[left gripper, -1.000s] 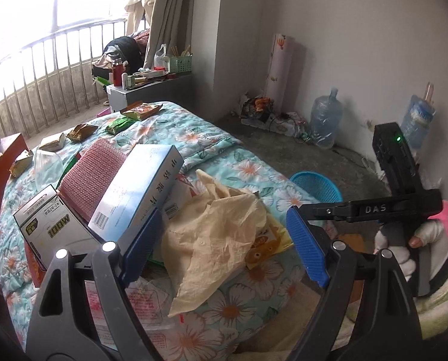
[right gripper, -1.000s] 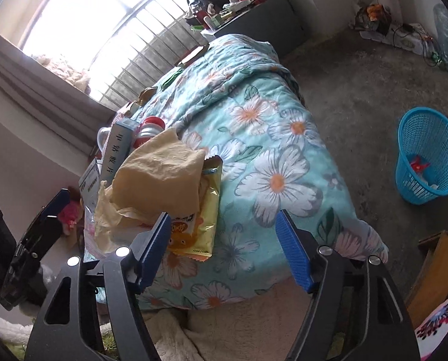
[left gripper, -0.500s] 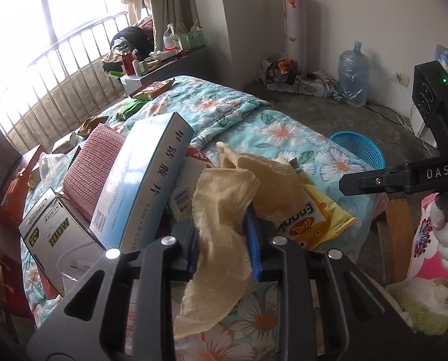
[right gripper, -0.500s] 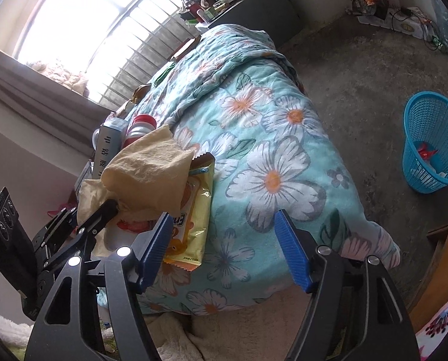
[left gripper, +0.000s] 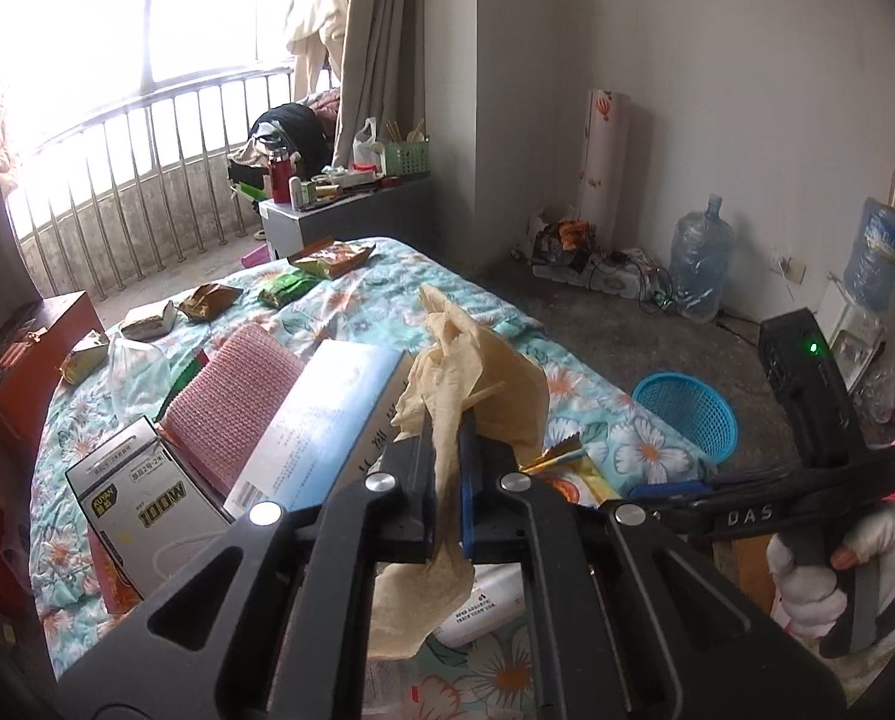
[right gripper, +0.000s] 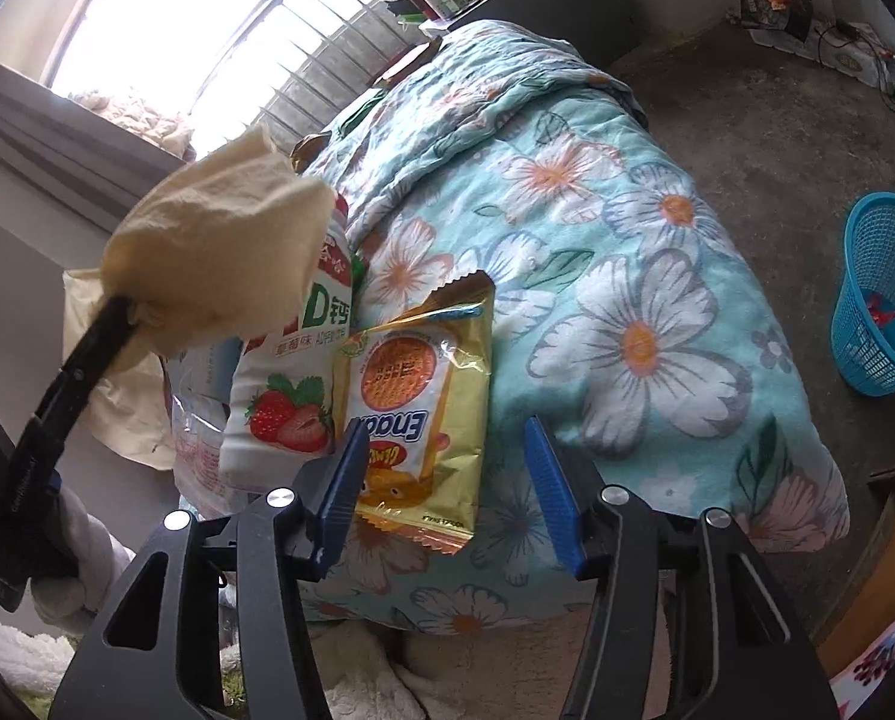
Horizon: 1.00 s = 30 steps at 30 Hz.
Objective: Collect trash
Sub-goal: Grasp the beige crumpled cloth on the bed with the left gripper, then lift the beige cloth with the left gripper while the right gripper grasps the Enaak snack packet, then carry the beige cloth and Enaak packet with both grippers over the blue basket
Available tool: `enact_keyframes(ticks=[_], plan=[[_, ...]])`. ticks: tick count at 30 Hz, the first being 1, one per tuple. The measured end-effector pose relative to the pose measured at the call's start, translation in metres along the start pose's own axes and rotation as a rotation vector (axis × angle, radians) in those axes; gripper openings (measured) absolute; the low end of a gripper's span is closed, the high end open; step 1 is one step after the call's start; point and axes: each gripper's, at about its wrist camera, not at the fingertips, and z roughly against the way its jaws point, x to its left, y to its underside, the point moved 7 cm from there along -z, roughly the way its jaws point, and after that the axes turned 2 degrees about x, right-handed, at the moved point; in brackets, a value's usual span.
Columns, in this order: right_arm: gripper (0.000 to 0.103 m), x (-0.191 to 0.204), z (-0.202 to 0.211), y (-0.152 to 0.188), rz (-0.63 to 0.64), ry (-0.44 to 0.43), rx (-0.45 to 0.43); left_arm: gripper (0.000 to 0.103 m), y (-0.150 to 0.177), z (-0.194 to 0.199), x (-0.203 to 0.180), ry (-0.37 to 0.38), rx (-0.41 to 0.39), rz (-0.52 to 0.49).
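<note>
left gripper (left gripper: 445, 495): clenched on a crumpled beige paper sheet (left gripper: 477, 387), which is pinched between the blue pads and lifted clear of the bed; loose ends hang both above and below the jaws.

grip risk: only a narrow fold appears to be caught, so the thin sheet could tear or slide out if it is swung quickly toward the bin.

view risk: much of the left wrist view is blocked by the raised paper, so the aim over the basket may be misjudged.

right gripper (right gripper: 444, 483): held released, jaws apart, nothing between them; it hovers just above the lower end of a yellow biscuit packet (right gripper: 420, 414).

packet risk: the packet lies flat and glossy on the soft quilt (right gripper: 627, 276), so bedding could be pinched along with it, or the film could slip from the pads.

neighbour risk: a strawberry-printed pouch (right gripper: 288, 402) lies touching the packet's side and could be dragged or caught by mistake.

blue basket (right gripper: 879, 306): stands on the floor well apart from the bed's edge, some trash already inside; a light sheet released from too far off could drift and land on the concrete.

collision risk: both grippers work close together at the bed's near corner, so a clash between them is possible.
</note>
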Motion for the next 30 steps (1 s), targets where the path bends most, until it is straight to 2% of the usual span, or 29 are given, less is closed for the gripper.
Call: enact_keyframes(ticks=[4, 7, 9, 10, 14, 20, 30], plan=[[0.048, 0.001, -0.007, 0.002, 0.024, 0.065, -0.006, 0.004, -0.004, 0.006, 0.001, 0.003, -0.016, 0.007], [0.031, -0.002, -0.007, 0.001, 0.033, 0.122, -0.014, 0.004, -0.002, 0.009, -0.001, 0.013, -0.019, 0.006], [0.025, -0.006, -0.005, 0.002, 0.029, 0.127, -0.015, 0.004, -0.001, 0.01, -0.002, 0.018, -0.023, 0.007], [0.018, -0.007, -0.004, 0.002, 0.024, 0.129, -0.018, 0.004, -0.001, 0.01, -0.001, 0.021, -0.023, 0.008], [0.008, -0.006, 0.004, 0.004, 0.028, 0.122, -0.044, 0.004, -0.001, 0.009, -0.001, 0.02, -0.019, 0.004], [0.005, -0.002, 0.021, 0.0, 0.058, 0.136, -0.101, 0.004, -0.005, 0.014, -0.006, 0.004, -0.028, -0.01], [0.004, -0.026, 0.052, -0.009, 0.009, 0.139, -0.192, 0.004, -0.014, 0.017, -0.019, -0.01, -0.041, -0.04]])
